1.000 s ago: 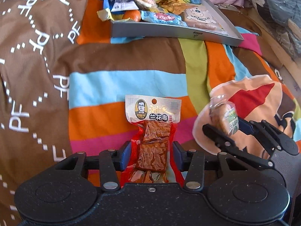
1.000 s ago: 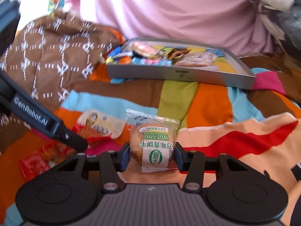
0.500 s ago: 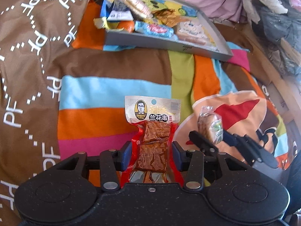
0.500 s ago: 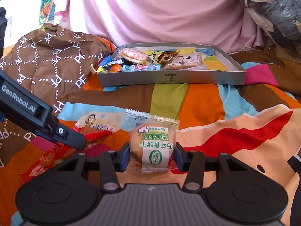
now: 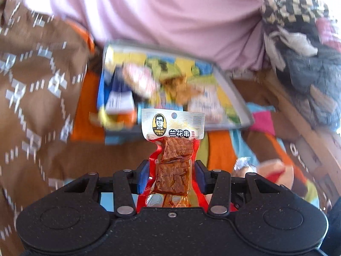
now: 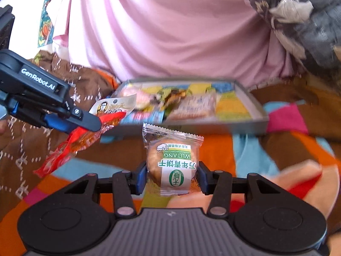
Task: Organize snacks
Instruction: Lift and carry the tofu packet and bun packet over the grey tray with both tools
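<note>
Two snacks are carried toward the grey tray (image 6: 251, 108) on the striped bedspread (image 6: 215, 149): the left claw (image 5: 171, 178) is clamped on a tofu-skewer packet (image 5: 173, 147), the right claw (image 6: 172, 178) on a biscuit packet (image 6: 173, 166). Release seems best made low over the tray's blurred, apparently freer right side.

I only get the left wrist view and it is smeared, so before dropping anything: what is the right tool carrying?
Observer: The right tool is shut on a round biscuit in a clear wrapper with green print.
Operator: Room in the tray?
Observer: The tray shows bare yellow floor at its right end; snacks crowd its left and middle.
Operator: And my pack?
Observer: From the side, the left tool grips the tofu pack; its red tail droops below.
</note>
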Demonstrator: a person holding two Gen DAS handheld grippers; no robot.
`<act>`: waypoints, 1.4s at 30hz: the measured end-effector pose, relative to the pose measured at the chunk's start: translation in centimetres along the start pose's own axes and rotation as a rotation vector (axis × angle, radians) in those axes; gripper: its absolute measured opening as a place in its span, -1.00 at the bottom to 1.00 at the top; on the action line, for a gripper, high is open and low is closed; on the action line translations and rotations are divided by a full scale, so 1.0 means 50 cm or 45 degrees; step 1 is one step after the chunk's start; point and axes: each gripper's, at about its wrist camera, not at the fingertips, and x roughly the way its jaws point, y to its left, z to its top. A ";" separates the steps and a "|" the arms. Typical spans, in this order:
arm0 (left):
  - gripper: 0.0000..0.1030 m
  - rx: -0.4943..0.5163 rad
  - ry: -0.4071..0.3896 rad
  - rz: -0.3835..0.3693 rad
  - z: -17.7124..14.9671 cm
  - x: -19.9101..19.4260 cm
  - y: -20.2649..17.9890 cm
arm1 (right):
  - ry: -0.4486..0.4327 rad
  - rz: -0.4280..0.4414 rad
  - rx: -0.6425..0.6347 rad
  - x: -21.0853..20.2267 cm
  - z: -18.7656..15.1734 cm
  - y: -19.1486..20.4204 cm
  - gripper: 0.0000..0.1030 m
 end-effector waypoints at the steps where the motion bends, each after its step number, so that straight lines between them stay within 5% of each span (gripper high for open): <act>1: -0.09 0.010 -0.024 0.009 0.019 0.003 -0.004 | -0.015 0.001 -0.006 0.005 0.017 -0.006 0.01; 9: -0.08 0.084 -0.200 0.108 0.154 0.069 -0.050 | -0.104 -0.054 -0.018 0.077 0.144 -0.078 0.02; 21: -0.07 -0.013 -0.317 0.124 0.231 0.216 -0.123 | 0.035 -0.140 -0.083 0.149 0.311 -0.202 0.02; 32: -0.06 0.017 -0.281 0.221 0.227 0.282 -0.119 | -0.013 -0.101 -0.021 0.243 0.235 -0.226 0.02; 42: -0.06 -0.005 -0.267 0.227 0.213 0.307 -0.112 | 0.056 -0.106 0.081 0.278 0.196 -0.245 0.02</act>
